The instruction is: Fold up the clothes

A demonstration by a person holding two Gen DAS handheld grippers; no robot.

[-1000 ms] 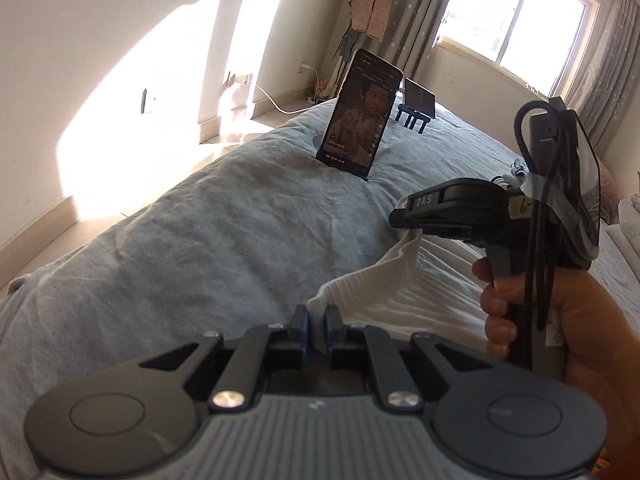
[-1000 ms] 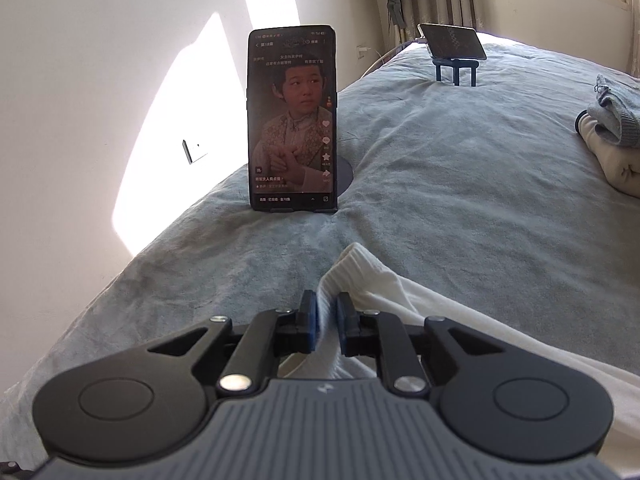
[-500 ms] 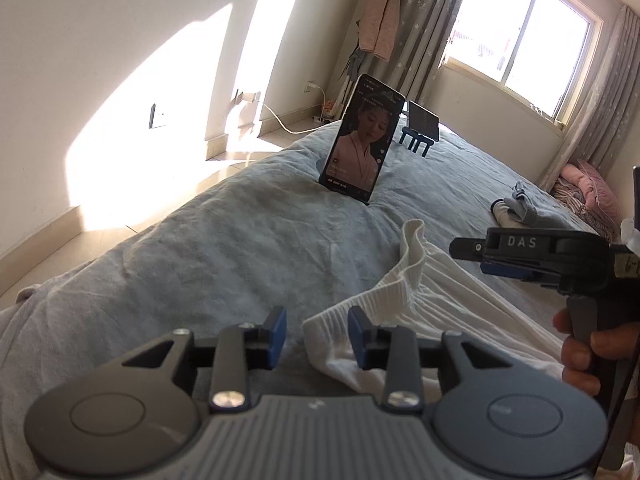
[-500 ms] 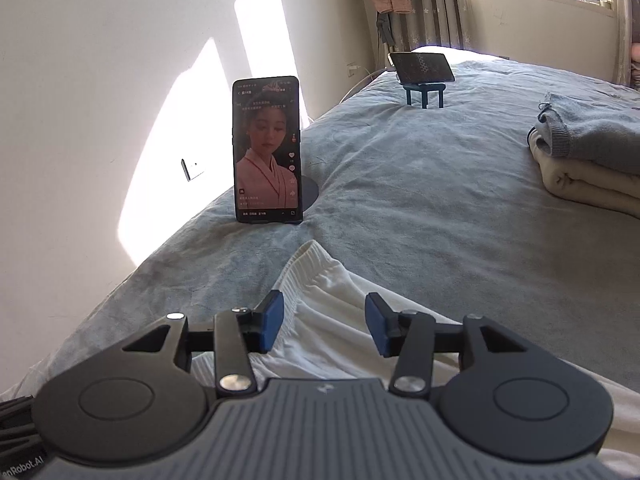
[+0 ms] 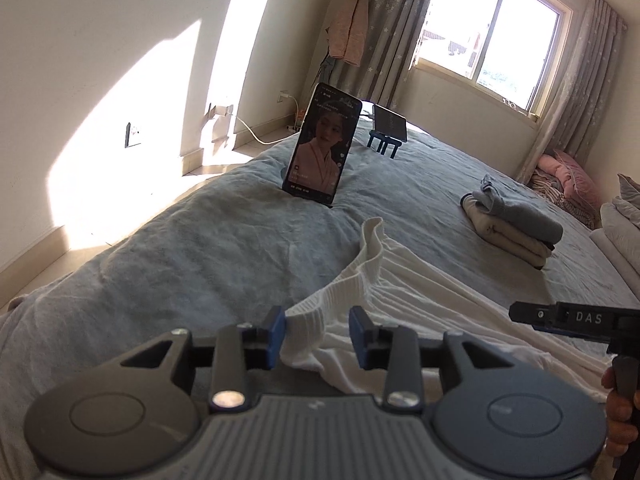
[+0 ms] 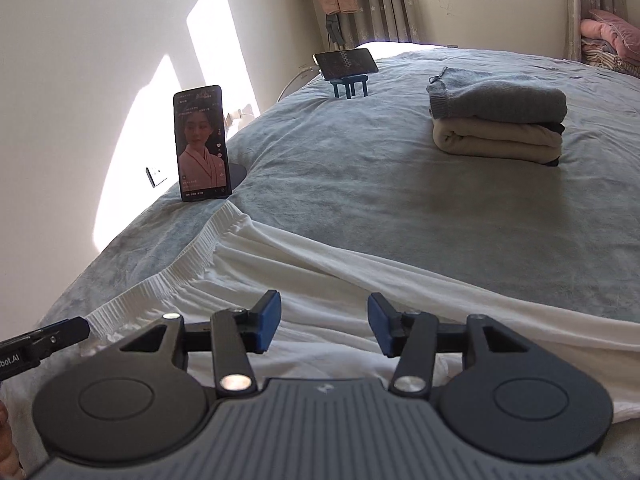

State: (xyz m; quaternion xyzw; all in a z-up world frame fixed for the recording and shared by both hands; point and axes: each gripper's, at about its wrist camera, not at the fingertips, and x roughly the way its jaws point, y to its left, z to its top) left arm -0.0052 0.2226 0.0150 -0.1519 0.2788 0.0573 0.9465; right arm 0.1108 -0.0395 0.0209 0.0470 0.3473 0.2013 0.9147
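A white garment [image 5: 400, 280] with a ribbed elastic waistband [image 6: 200, 248] lies spread on the grey-blue bed cover [image 5: 200, 248]. My left gripper [image 5: 318, 332] is open. The near corner of the waistband lies loose between its blue pads, which do not press it. My right gripper [image 6: 322, 320] hovers over the garment's [image 6: 360, 264] body. Its jaws are opening and nothing is between them. In the left wrist view the right gripper's tip [image 5: 520, 314] shows at the right edge, with a hand below it. The left gripper's tip [image 6: 80, 326] shows beside the waistband in the right wrist view.
A stack of folded clothes [image 6: 496, 120], grey on cream, sits further back on the bed [image 5: 512, 228]. A lit phone [image 5: 324, 148] stands upright beyond the waistband [image 6: 202, 144]. Another phone on a blue stand [image 6: 346, 64] is behind it. The bed's left edge drops toward the wall.
Both grippers have opened and let go of the white waistband, which now lies on the bed. The right gripper has drawn away to the right along the garment.
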